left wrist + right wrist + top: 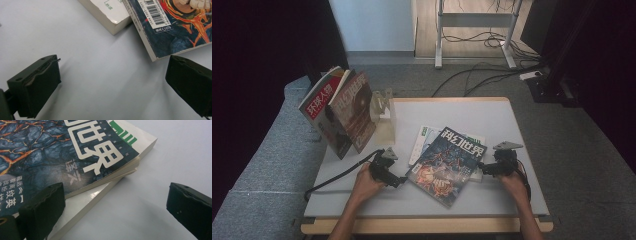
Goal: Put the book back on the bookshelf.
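Observation:
A dark magazine (446, 164) with a blue-and-orange cover lies on a white book (426, 137) in the middle of the table (492, 117). My left gripper (401, 181) is open at the magazine's near left corner. In the left gripper view the left gripper (113, 62) spans bare table, the magazine's (175, 30) corner just ahead of its right jaw and the white book (110, 17) beyond. My right gripper (480, 167) is open at the stack's right edge. In the right gripper view the right gripper (115, 187) has one jaw over the magazine's (50, 147) cover above the book (85, 202), the other over bare table.
Two magazines (342, 107) stand upright in a clear holder (384, 112) at the table's back left. A grey padded surface (277, 145) runs along the left side. The wooden front edge (427, 225) is near the forearms. Cables and desk legs (439, 35) lie beyond.

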The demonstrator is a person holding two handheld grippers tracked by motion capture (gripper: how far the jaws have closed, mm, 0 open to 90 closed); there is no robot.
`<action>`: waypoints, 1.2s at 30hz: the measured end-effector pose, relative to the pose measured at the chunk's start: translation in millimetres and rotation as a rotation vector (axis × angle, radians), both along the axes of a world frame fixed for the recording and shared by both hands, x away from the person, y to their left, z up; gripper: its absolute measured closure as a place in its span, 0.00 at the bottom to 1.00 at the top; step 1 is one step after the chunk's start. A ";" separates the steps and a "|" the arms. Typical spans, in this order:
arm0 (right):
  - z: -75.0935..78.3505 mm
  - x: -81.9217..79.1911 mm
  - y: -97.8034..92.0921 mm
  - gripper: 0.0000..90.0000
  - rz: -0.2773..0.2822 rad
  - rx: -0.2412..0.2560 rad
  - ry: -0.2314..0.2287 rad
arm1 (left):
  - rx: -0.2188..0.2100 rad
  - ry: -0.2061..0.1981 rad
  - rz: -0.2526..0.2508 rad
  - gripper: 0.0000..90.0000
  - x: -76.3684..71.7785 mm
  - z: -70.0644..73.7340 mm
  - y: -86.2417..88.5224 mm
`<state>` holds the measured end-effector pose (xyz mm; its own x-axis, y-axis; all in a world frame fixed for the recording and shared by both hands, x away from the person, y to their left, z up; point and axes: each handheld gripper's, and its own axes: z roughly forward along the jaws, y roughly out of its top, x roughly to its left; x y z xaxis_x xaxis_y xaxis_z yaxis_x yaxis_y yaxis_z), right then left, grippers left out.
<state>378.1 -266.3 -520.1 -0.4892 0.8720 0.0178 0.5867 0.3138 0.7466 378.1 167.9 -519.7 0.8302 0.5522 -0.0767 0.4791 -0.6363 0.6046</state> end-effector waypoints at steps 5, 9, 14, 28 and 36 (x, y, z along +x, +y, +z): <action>1.8 3.5 -3.3 0.02 -0.013 -0.009 -0.002 | -0.019 -0.002 0.005 0.00 2.8 -1.5 -3.0; 2.9 7.9 -5.1 0.01 -0.020 -0.017 0.001 | -0.030 -0.007 0.005 0.00 2.9 -1.6 -4.4; 3.0 7.3 -6.4 0.02 -0.022 -0.016 0.004 | -0.088 -0.036 0.022 0.00 3.4 8.8 0.2; 9.6 -9.1 -10.4 0.01 -0.007 0.018 0.007 | -0.100 -0.007 0.042 0.00 10.9 -2.3 -0.4; 15.7 -10.4 -3.6 0.00 0.016 0.035 0.004 | -0.098 -0.024 0.052 0.00 8.5 -6.6 -0.9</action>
<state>367.7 -269.9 -504.4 -0.5027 0.8630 0.0502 0.5850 0.2969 0.7547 386.6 167.0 -526.2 0.8028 0.5854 -0.1132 0.4948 -0.5482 0.6743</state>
